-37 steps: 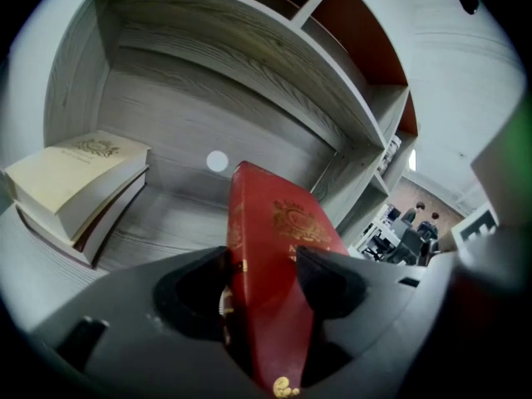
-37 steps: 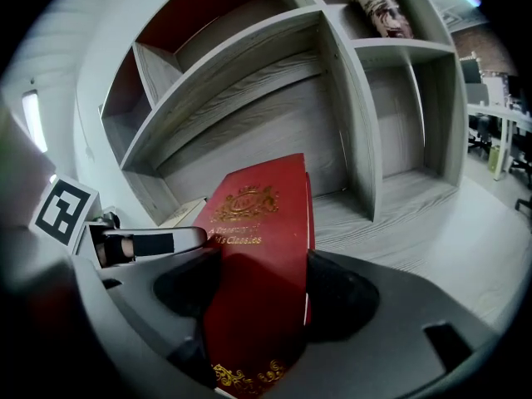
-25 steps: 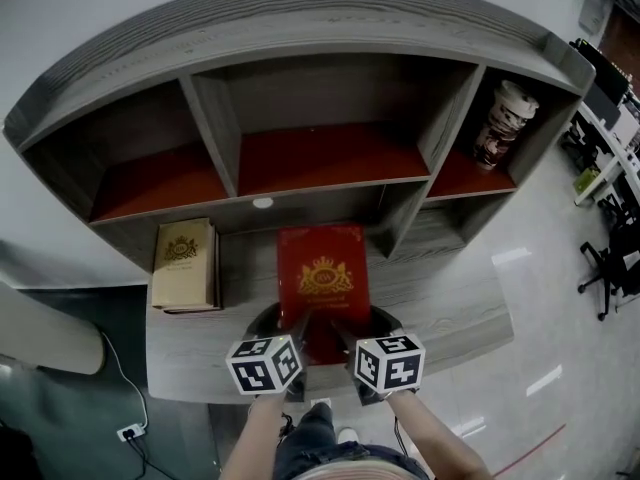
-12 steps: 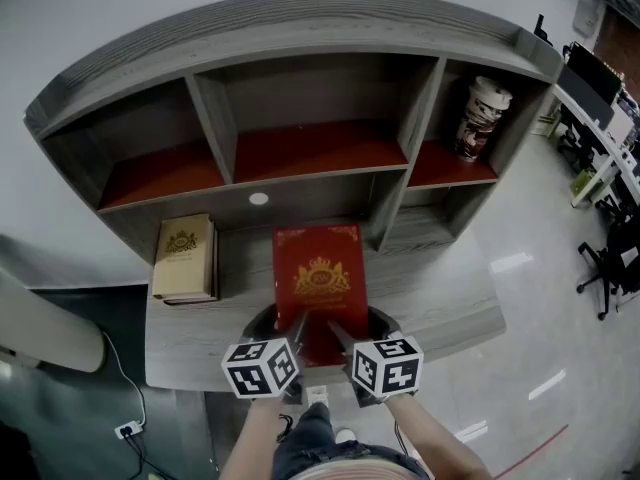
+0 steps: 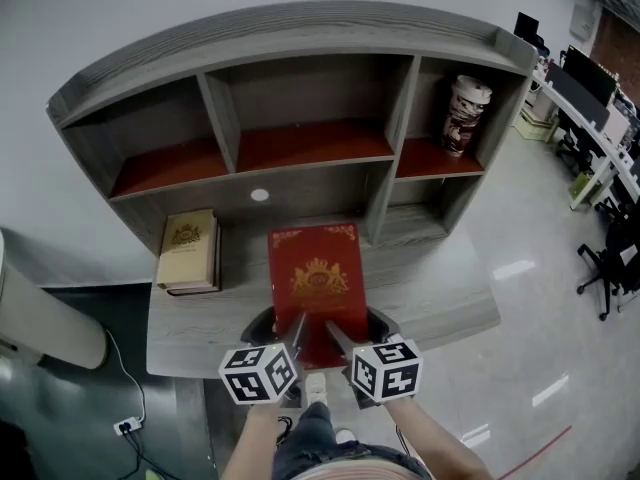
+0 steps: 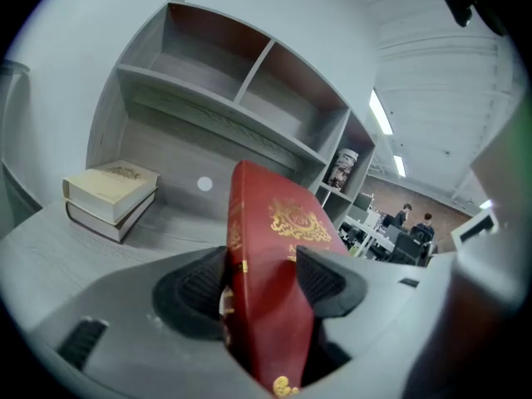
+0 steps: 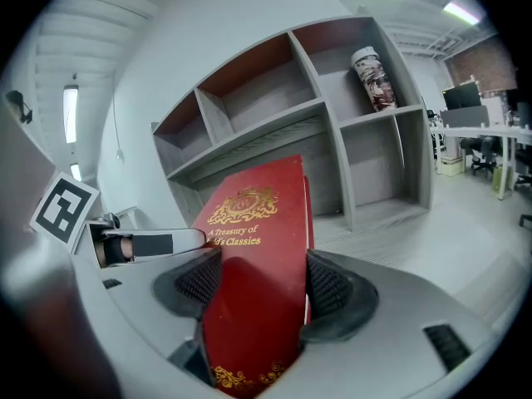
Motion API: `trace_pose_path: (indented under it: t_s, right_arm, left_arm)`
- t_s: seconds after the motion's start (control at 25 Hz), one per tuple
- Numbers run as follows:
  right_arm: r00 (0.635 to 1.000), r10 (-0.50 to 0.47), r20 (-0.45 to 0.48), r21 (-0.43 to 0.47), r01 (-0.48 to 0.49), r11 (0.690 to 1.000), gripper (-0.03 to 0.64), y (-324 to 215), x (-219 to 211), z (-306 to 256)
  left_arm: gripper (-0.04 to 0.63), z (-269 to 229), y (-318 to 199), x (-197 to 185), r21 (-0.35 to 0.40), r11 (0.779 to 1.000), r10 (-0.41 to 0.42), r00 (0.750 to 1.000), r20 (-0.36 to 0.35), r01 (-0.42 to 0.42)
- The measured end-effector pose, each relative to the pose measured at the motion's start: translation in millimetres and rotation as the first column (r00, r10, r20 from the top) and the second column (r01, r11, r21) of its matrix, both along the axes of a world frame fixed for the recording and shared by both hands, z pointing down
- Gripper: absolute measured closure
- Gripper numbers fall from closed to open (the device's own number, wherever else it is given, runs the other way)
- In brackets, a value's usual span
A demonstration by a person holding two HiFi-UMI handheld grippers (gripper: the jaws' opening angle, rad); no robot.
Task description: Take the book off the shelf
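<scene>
A red book [image 5: 319,283] with a gold crest is held flat in front of the grey shelf unit [image 5: 290,148], over the desk. My left gripper [image 5: 293,333] is shut on its near left corner and my right gripper [image 5: 333,335] is shut on its near right corner. In the left gripper view the red book [image 6: 270,281] stands between the dark pads [image 6: 199,285]. The right gripper view shows the red book [image 7: 253,289] clamped between the pads [image 7: 328,289], with gold lettering on its cover.
A beige book [image 5: 187,248] lies on another book at the desk's left. A patterned canister [image 5: 460,113] stands in the upper right compartment. The other compartments hold nothing. Office chairs and desks [image 5: 600,118] stand at the far right, beyond the desk edge [image 5: 470,323].
The red book and both grippers have drawn back slightly from the shelf towards me. The shelf unit looks smaller and farther than before.
</scene>
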State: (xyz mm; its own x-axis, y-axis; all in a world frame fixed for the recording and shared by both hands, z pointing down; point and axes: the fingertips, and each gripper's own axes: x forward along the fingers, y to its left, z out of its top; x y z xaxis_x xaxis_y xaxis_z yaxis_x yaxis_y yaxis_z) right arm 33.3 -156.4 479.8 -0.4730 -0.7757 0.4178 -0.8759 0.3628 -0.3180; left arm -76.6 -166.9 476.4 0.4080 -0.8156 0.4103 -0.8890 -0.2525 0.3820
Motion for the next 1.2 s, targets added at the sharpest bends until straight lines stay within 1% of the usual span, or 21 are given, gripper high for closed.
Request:
trace_pose_path:
  t_s: [0.36,0.56,0.84,1.2]
  right_arm:
    - [1.000,0.013,0.027,0.045,-0.014,0.999,0.305,36,8,-14]
    - [1.000,0.015,0.026,0.070,-0.016,0.997,0.305,55,13,-21]
    - [1.000,0.011,0.019,0.090,-0.013,0.996,0.307,79,21,-27]
    - [1.000,0.001,0.028,0.102,-0.004,0.995,0.308,101,22,-31]
  left_arm:
    - [0.347,-15,36,8,0.046,0.999,0.004,1.000,0.005,-0.004]
    - [0.347,-21,55,13,0.064,0.998,0.009,1.000,0.001,-0.009]
    - [0.347,-28,79,21,0.076,0.997,0.010,1.000,-0.005,-0.010]
    - [0.347,-32,102,21,0.088,0.996,-0.002,1.000,-0.002,0.002]
